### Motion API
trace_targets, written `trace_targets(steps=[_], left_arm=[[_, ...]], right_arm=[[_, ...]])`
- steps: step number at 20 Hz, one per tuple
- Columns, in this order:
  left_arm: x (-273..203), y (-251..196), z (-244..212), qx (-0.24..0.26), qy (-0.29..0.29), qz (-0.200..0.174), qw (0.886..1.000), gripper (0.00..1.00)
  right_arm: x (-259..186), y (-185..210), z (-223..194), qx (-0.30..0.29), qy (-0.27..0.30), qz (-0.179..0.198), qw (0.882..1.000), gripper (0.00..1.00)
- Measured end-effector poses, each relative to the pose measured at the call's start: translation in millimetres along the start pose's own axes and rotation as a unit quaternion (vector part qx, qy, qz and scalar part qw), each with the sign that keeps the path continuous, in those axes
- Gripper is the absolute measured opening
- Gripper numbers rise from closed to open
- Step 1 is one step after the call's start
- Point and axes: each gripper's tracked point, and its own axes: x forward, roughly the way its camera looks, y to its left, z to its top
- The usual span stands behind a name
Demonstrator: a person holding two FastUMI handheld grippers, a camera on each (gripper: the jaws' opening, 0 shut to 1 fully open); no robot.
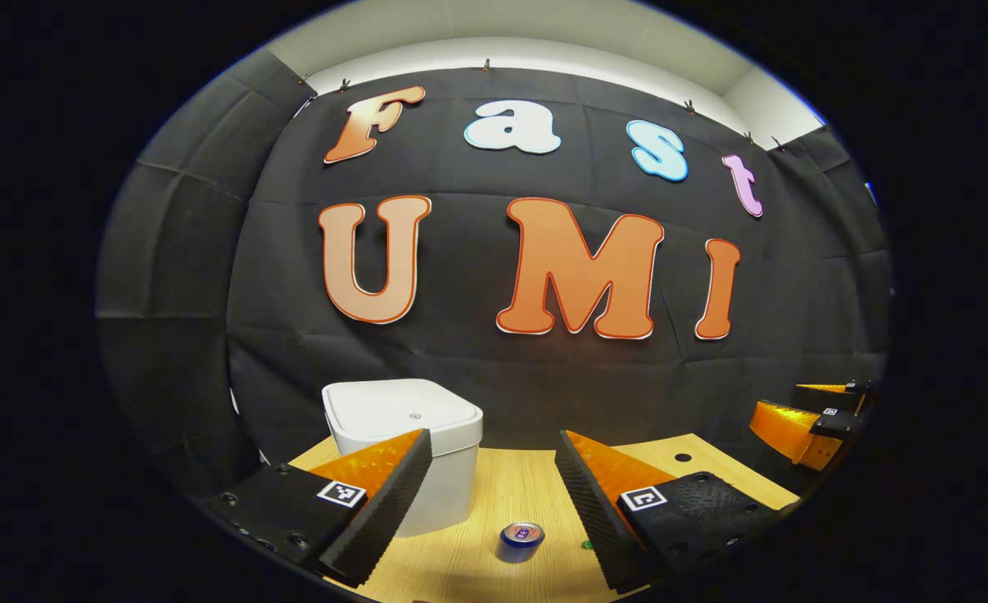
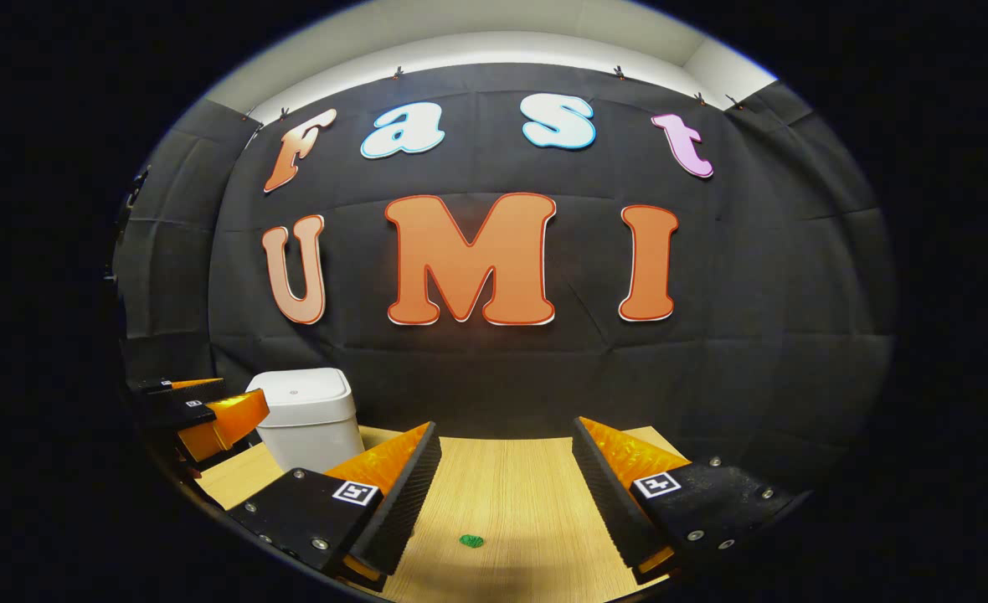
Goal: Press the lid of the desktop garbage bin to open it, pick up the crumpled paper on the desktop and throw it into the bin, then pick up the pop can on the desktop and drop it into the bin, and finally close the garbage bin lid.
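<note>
Both grippers gape, holding nothing: left gripper [image 1: 494,486] above the can [image 1: 521,540], which stands near the desk's [image 1: 502,486] front edge, just right of the lidded bin [image 1: 402,444]; right gripper [image 2: 506,490] over bare desk.

I am working in a staged recording booth, not a real home. A black cloth wall [image 1: 494,368] hangs behind the work area in creased panels, clipped along its top edge, with pale painted wall [image 1: 527,33] and ceiling showing above it. In front stands a light wood-grain table [image 2: 502,486] dressed as a desktop. On it sit a small white garbage bin [image 1: 410,435] with its lid shut, a pop can [image 1: 521,540] standing upright, and a small green mark [image 2: 471,541].
</note>
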Motion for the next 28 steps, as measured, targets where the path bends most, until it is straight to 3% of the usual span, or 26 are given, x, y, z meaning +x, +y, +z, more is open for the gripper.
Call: trace_targets(steps=[6,20,24,25,28], left_arm=[[2,10,10,0.009,-0.013,0.016,1.0,0.94],[3,0,14,0.004,-0.016,-0.001,1.0,0.94],[7,-2,29,0.014,-0.024,-0.013,1.0,0.8],[7,2,33,0.015,-0.028,-0.009,0.999,0.64],[11,10,44,0.031,-0.038,0.001,0.999,0.55]], right_arm=[[2,-1,0,-0.001,0.001,-0.003,1.0,0.95],[3,-3,3,-0.003,-0.002,-0.011,1.0,0.95],[4,-5,4,-0.002,-0.004,-0.015,1.0,0.95],[4,-6,4,-0.001,-0.004,-0.018,1.0,0.95],[6,-10,5,0.002,-0.004,-0.02,1.0,0.95]])
